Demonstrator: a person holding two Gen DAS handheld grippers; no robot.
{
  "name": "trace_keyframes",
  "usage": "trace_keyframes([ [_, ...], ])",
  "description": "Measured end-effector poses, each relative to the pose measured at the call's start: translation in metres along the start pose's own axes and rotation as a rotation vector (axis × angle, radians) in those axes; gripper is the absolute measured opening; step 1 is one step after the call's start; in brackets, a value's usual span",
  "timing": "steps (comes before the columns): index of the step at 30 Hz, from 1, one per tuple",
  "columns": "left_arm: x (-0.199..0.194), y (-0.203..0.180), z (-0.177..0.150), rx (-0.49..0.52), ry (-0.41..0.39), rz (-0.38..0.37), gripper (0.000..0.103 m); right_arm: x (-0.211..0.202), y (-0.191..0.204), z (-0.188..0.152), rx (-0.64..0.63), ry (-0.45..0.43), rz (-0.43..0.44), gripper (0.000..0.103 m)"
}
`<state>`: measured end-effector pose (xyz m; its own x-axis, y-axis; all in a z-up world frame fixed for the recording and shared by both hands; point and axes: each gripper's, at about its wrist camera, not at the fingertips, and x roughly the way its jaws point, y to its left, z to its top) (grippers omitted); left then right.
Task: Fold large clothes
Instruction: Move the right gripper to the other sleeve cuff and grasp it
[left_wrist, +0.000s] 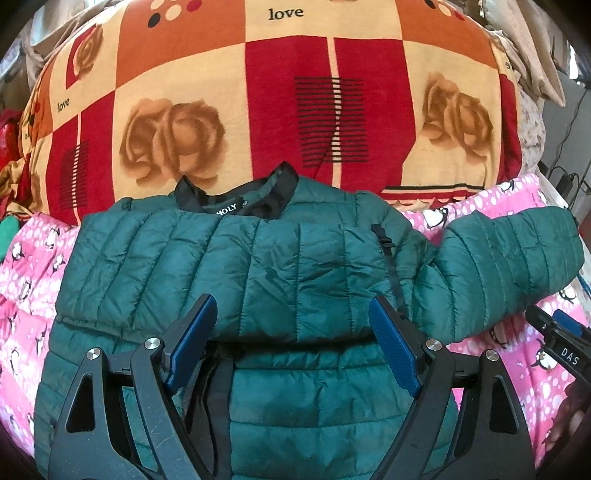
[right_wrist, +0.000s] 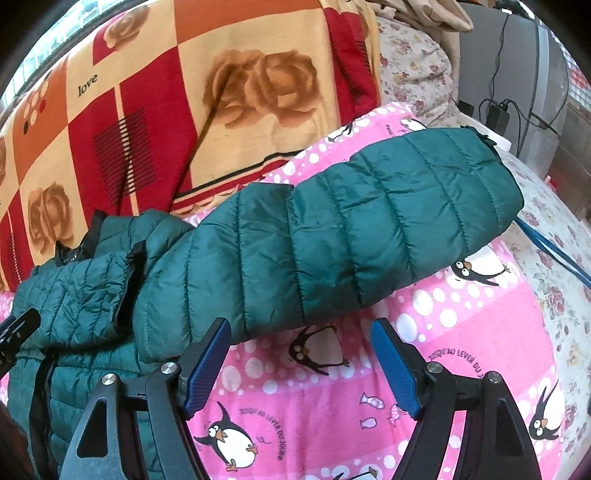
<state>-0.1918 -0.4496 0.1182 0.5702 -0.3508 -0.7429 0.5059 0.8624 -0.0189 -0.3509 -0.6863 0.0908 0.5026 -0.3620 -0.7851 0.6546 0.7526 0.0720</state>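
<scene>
The left wrist view looks straight onto the body of the green puffer jacket (left_wrist: 258, 266), with its black collar (left_wrist: 236, 192) and a label at the neck; this collar is almost hidden in the right wrist view. The right wrist view shows instead the whole length of the sleeve (right_wrist: 351, 225), which stretches to the right up to its cuff, and the pink sheet under it. In the left wrist view the right gripper (left_wrist: 561, 332) appears only as a small part at the right edge, just under the sleeve.

The left gripper (left_wrist: 291, 325) has its jaws wide open over the middle of the jacket, and nothing is pressed between the blue pads (left_wrist: 192, 343). The right gripper (right_wrist: 301, 350) has also open jaws, empty, just in front of the lower edge of the sleeve, above the sheet.

The jacket is quilted and shiny, with many small wrinkles. One part is already folded over the body, and a black zipper strip runs down the front.

It lies on a pink penguin sheet (right_wrist: 424, 332) on a bed. Behind is a red and orange blanket (left_wrist: 258, 92) with roses and the word "love". On the right are a flowered cover (right_wrist: 417, 70) and some black cables (right_wrist: 509, 107).
</scene>
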Motion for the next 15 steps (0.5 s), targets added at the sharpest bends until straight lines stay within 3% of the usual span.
trace_keyframes([
  [15,0.007,0.012,0.001,-0.033,0.018,-0.007,0.085,0.007,-0.004,0.001,-0.003,0.016,-0.024,0.076],
])
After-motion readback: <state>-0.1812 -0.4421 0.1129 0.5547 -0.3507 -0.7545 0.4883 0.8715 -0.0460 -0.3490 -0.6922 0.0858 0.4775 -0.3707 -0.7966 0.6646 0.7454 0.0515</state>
